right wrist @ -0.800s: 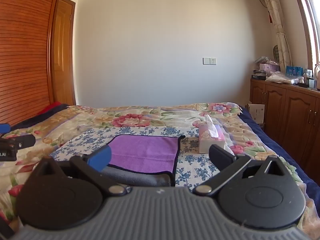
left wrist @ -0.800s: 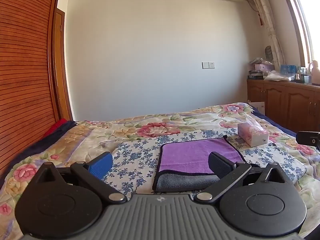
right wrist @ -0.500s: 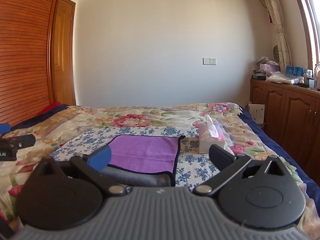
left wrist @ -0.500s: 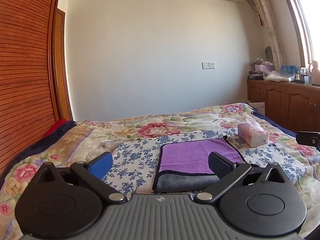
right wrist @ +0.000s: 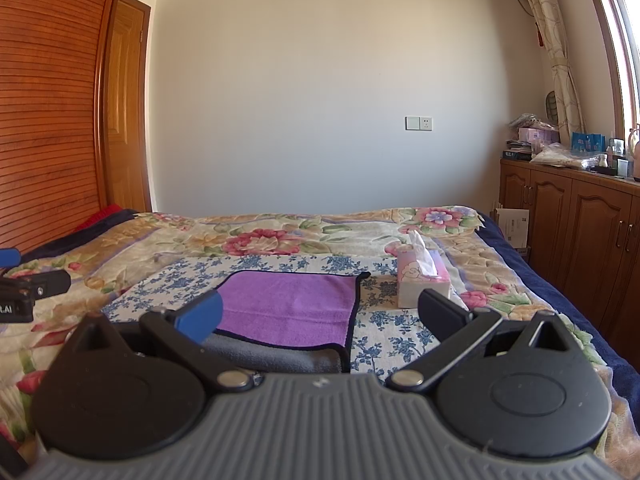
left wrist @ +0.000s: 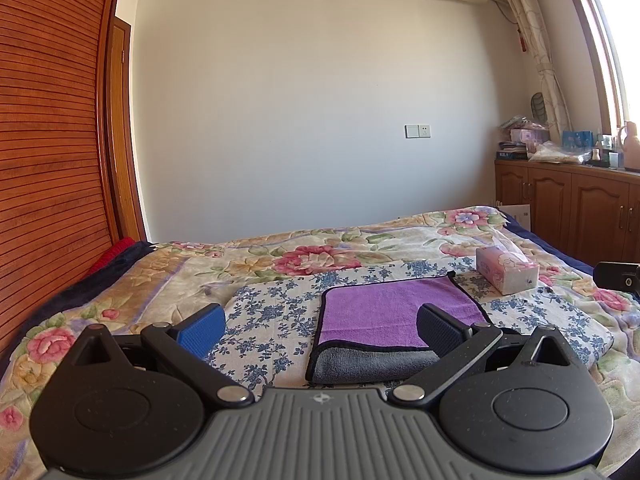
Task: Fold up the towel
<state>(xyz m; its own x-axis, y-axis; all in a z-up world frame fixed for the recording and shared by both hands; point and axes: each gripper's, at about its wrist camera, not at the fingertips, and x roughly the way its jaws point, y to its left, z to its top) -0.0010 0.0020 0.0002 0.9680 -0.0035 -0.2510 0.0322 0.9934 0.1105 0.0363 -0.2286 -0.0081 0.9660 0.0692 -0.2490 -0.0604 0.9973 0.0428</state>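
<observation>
A purple towel (left wrist: 392,304) with a dark hem and a grey underside lies on a blue-flowered cloth (left wrist: 272,312) on the bed, its near edge turned up to show the grey. The right wrist view has the same towel (right wrist: 292,308) ahead. My left gripper (left wrist: 320,328) hangs open above the bed, short of the towel's near left corner. My right gripper (right wrist: 320,316) is open too, in front of the towel's near right corner. Nothing sits between either pair of fingers. Each gripper's tip shows at the edge of the other's view.
A pink tissue box (left wrist: 506,272) stands on the bed right of the towel, also as tissue box (right wrist: 420,280). A wooden slatted wardrobe (left wrist: 48,160) lines the left. Wooden cabinets (right wrist: 568,224) with clutter on top run along the right wall under a window.
</observation>
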